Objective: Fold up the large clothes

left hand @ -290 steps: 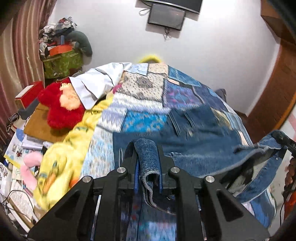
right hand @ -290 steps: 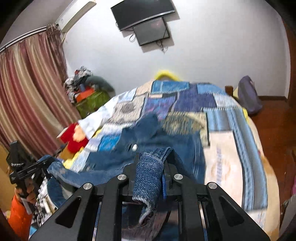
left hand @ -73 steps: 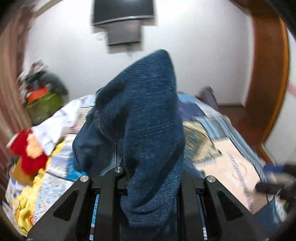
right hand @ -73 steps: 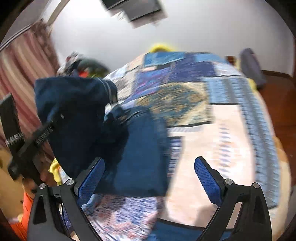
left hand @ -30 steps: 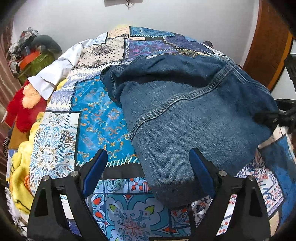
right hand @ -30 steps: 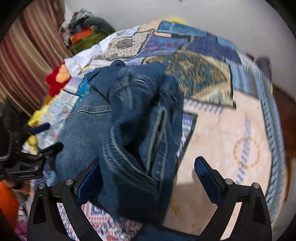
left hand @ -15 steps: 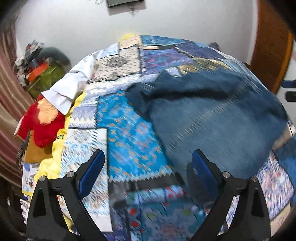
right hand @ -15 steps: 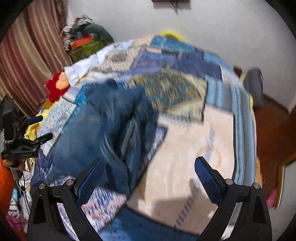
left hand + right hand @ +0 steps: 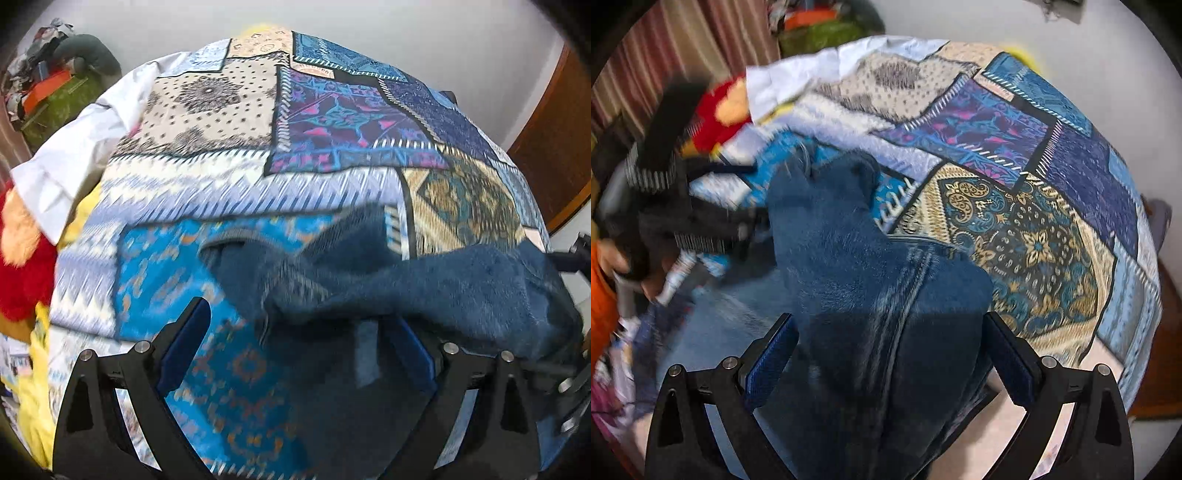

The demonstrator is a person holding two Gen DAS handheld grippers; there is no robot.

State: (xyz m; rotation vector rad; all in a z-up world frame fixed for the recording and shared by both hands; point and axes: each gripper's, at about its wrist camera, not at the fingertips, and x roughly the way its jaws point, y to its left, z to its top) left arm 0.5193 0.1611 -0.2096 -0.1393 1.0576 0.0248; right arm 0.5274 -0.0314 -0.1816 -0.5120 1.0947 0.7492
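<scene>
Denim jacket (image 9: pixel 871 295) bunched near bed (image 9: pixel 332 122) foot edge, long axis slanted toward headboard. Right gripper (image 9: pixel 886 362) nearer, straddling it; left gripper (image 9: pixel 299 347) beside left end. Both 2 spread wide, nothing clamped.

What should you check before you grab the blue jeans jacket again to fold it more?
1. Left gripper open: ok.
2. Right gripper open: ok.
3. Denim garment resting on the patchwork bedspread: ok.
4. Garment lying flat and smooth: not ok, it is bunched.
5. Edge to grab is easy to pick out: cannot tell, the pictures are blurred.
6. White cloth clear of the garment: ok.
</scene>
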